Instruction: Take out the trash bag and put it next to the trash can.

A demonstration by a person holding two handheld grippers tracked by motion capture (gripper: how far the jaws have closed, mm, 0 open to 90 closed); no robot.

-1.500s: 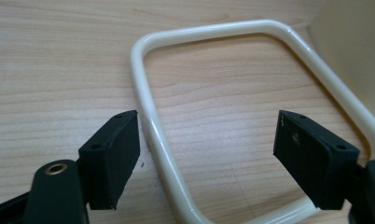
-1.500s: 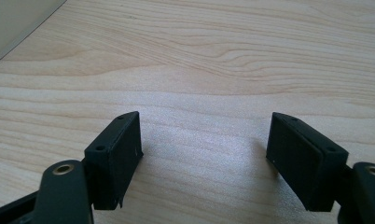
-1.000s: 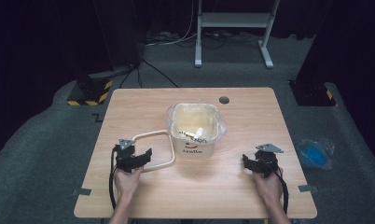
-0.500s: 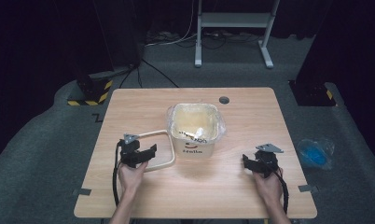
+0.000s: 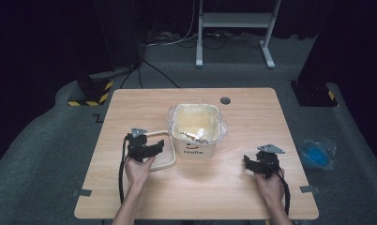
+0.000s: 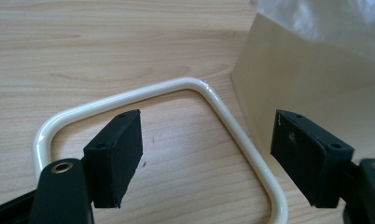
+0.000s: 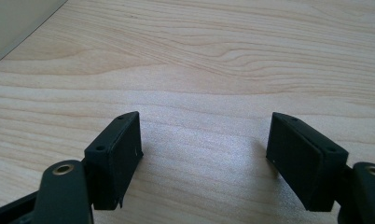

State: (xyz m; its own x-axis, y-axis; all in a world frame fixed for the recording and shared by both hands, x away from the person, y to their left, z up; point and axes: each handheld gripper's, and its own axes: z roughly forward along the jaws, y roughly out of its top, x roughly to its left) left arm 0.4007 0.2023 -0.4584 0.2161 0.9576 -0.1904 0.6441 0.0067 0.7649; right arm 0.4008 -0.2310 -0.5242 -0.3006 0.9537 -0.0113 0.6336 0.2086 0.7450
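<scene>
beside the bin point(image 5: 196, 136), the handle point(image 5: 166, 154) lies flat (loop pointing left); left gripper point(image 5: 151, 149) gapes above it.

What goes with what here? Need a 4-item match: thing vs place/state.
Things:
1 bin
2 frame
3 left hand-held gripper
4 blue bag

Places/states:
a on the floor, right of the table
b open, over the frame's side nearest the bin
c flat on the table, left of the bin
d mid-table, lined with clear plastic

Pairs: 1-d, 2-c, 3-b, 4-a
</scene>
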